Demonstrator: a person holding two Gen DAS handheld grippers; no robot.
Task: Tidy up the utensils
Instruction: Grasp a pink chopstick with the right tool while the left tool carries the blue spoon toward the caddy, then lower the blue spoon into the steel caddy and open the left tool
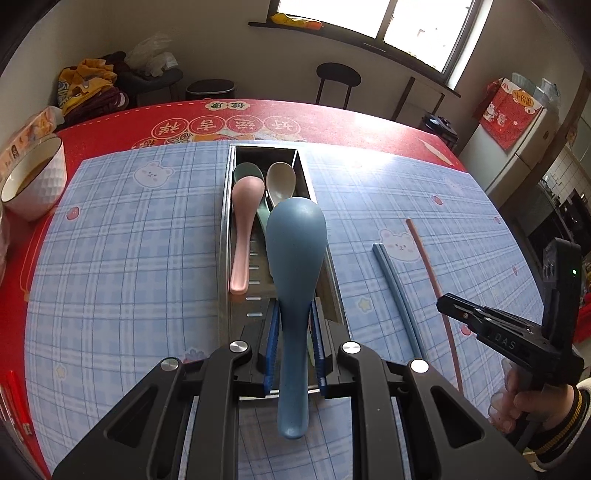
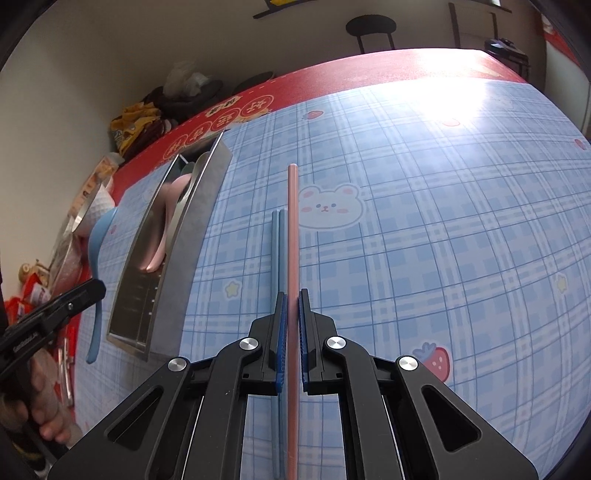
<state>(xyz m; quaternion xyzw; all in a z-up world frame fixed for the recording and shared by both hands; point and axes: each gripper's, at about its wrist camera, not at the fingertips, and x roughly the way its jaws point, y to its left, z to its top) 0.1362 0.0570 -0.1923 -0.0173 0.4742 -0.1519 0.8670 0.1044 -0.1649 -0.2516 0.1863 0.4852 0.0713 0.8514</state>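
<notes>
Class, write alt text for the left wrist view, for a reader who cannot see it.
The left gripper holds a blue spoon by its handle above a metal utensil tray already containing pink, green and beige spoons. The tray sits on a blue plaid mat, with blue chopsticks lying to its right.

Both views are bright with daylight and mostly sharp. In the left wrist view the light enters through a window (image 1: pixel 373 22) at the top right of the frame, blown out to pure white. It throws a washed-out patch of glare across the plaid mat (image 1: pixel 122 236) in the upper right of centre, and a larger one in the upper right of the right wrist view. Fisheye distortion bows the red tablecloth (image 1: pixel 110 125) and wall lines strongly, and the corners of both frames fall to black vignette. Shadows are soft and short.
</notes>
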